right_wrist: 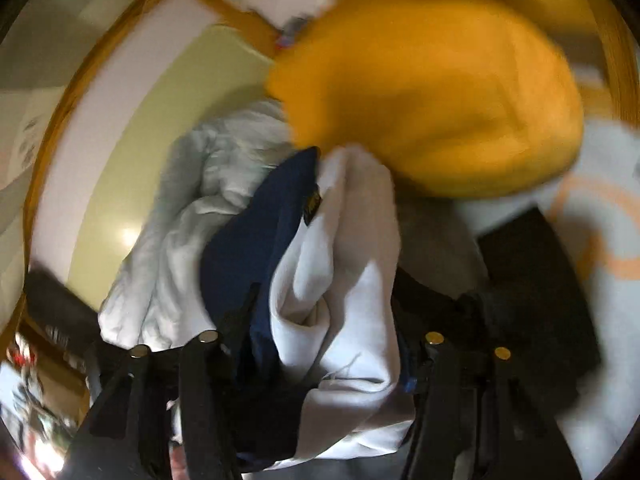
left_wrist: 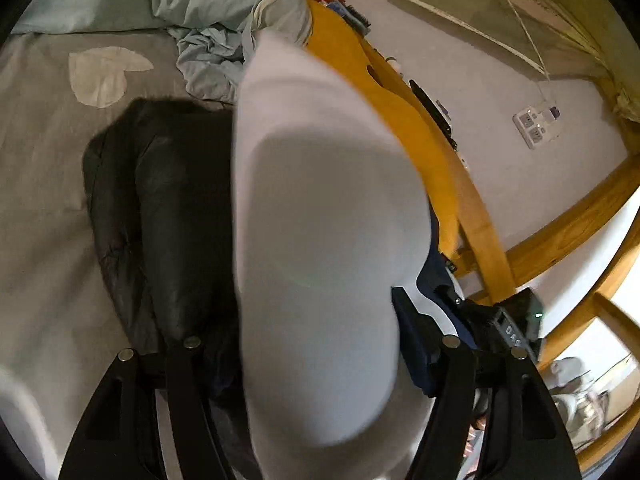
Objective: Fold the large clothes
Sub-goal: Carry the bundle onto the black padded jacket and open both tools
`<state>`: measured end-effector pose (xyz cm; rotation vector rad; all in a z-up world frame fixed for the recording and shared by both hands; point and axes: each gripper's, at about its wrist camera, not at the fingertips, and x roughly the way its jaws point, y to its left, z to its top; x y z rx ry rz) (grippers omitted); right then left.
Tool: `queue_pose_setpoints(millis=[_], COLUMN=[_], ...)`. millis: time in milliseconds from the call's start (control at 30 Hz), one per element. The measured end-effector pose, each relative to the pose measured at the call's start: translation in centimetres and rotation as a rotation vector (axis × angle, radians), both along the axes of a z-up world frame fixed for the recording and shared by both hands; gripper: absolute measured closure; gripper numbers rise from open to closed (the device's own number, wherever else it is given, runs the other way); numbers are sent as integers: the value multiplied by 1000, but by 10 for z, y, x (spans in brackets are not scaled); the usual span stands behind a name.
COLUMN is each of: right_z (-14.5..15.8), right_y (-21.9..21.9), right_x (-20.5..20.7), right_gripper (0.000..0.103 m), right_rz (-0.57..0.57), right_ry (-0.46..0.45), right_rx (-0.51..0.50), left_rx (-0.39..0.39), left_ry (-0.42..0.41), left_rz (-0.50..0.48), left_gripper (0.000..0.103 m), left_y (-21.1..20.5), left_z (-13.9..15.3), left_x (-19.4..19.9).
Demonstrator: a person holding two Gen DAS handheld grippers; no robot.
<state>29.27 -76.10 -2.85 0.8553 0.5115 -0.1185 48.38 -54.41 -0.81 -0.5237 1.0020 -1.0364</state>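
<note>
The white-and-navy garment hangs bunched between the jaws of the left hand-held gripper, lifted off the grey bed, probably so it can be shaken out flat before folding. In the right wrist view the same white and navy cloth fills the right hand-held gripper, which appears clamped on it too. A black jacket lies on the bed just beside, pale blue bedding beyond, and an orange garment sits close ahead.
</note>
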Motion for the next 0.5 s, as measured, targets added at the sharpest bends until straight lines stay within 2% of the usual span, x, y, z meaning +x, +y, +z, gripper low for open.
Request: queue_pose_setpoints(millis=[67, 133, 267, 333, 367, 433, 500], right_z=[-24, -29, -17, -13, -8, 7, 26], right_y=[-11, -14, 2, 7, 7, 23, 42], right_x=[1, 1, 3, -2, -4, -17, -36], right_gripper=[46, 45, 44, 40, 40, 38, 38], right_rz=[24, 16, -25, -33, -27, -34, -89], right_ry=[-52, -49, 1, -5, -20, -25, -14], right_rx=[58, 77, -76, -126, -157, -248, -361], left_rx=[14, 33, 26, 65, 102, 194, 226], left_ry=[-24, -66, -36, -77, -144, -372, -490], left_rz=[4, 13, 3, 12, 41, 119, 154], left_gripper=[28, 24, 21, 17, 16, 13, 13], left_y=[-5, -11, -1, 15, 28, 56, 81], left_z=[-4, -6, -9, 2, 13, 48, 71], left_x=[1, 5, 10, -5, -15, -41, -63])
